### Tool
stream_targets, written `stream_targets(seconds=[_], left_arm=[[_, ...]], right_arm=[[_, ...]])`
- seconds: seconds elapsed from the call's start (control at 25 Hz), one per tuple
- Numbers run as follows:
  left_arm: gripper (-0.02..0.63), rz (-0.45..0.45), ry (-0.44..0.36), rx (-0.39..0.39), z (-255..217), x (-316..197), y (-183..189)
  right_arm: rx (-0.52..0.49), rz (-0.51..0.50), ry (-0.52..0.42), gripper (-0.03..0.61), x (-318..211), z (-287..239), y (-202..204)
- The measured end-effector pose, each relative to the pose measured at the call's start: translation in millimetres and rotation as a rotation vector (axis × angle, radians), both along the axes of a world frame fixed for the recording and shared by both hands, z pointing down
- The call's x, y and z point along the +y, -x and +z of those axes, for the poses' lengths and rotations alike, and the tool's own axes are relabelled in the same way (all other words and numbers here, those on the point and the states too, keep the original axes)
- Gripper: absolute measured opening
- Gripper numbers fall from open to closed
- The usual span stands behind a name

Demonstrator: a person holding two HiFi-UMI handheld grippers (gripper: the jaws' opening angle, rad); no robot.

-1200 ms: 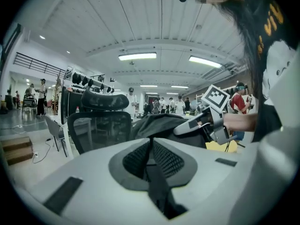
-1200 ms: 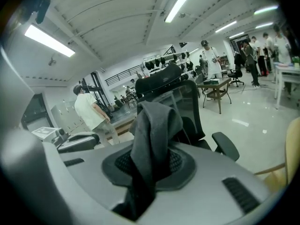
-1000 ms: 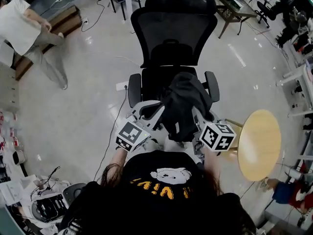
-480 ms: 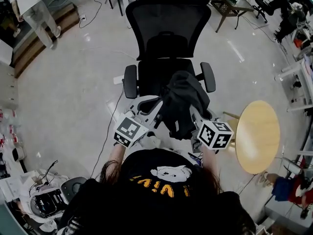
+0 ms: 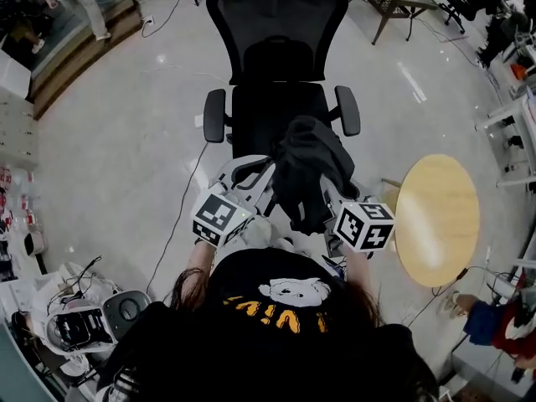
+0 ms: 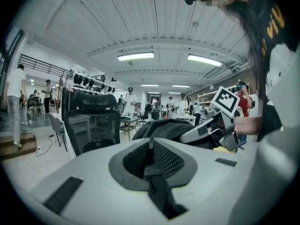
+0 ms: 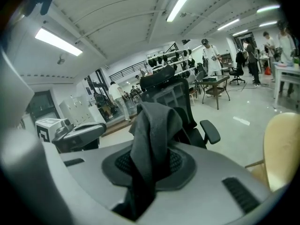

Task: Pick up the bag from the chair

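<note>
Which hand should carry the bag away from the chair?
Probably right: the right gripper pinches a thick fold of the bag; the left gripper grips only a thin strap.

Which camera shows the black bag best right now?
The head view: the whole black bag shows, hanging in front of the chair. The right gripper view shows only a fold pinched in its jaws; the left gripper view, a dark heap beyond them.

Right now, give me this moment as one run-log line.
black fabric bag: lifted, in front of black mesh office chair | left gripper: shut on bag | right gripper: shut on bag
</note>
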State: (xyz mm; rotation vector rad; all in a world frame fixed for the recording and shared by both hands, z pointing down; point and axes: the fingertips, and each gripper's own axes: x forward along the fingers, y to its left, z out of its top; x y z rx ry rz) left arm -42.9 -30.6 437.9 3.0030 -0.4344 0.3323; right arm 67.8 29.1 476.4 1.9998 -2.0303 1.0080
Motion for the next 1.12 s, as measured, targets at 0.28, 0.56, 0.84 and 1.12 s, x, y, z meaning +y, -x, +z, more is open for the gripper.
stream_targets(seconds=[0.28, 0.56, 0.84, 1.12], left_arm=[[0.031, -0.028, -0.008, -0.010, -1, 55, -6], [0.031, -0.058, -0.015, -0.018, -1, 89, -3], [0.031, -0.061, -0.029, -0.014, -7, 111, -7], [0.031, -0.075, -0.032, -0.014, -5, 122, -5]], right_arm=[[0.011, -0.038, 0.019, 0.061, 50, 9, -6], [0.003, -0.054, 0.022, 0.061, 82, 15, -7], [0.001, -0.063, 0.013, 0.061, 101, 13, -8], [-0.001, -0.060, 0.008, 0.061, 112, 16, -8]])
